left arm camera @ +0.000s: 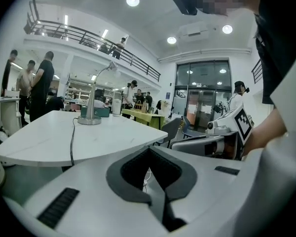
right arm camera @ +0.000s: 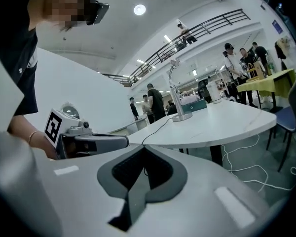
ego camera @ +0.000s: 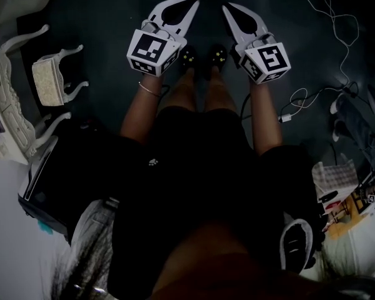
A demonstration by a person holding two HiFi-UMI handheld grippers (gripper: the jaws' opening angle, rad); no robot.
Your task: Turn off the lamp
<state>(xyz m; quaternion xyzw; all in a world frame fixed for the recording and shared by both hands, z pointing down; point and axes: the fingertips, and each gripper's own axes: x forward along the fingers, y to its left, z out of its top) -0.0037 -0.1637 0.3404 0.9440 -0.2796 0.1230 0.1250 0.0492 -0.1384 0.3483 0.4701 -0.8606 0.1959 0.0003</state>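
A silver desk lamp (left arm camera: 92, 105) with a bent neck and round base stands on a white table (left arm camera: 49, 139), well ahead of my left gripper (left arm camera: 149, 148). Its cord (left arm camera: 72, 142) runs over the near table edge. The right gripper view shows the same lamp (right arm camera: 179, 100) further off on the table (right arm camera: 222, 125). Whether the lamp is lit I cannot tell. Both grippers are held side by side in the air, short of the table, touching nothing. The left gripper (ego camera: 192, 5) and the right gripper (ego camera: 228, 8) each have their jaws shut together and empty. My right gripper (right arm camera: 144, 148) points toward the table's edge.
Below me are the person's legs and dark floor, with white chairs (ego camera: 53, 80) at the left and loose cables (ego camera: 337, 36) at the right. Several people stand beyond the table. A yellow-green table (left arm camera: 143, 116) and a grey chair (left arm camera: 175, 130) lie past the table's right corner.
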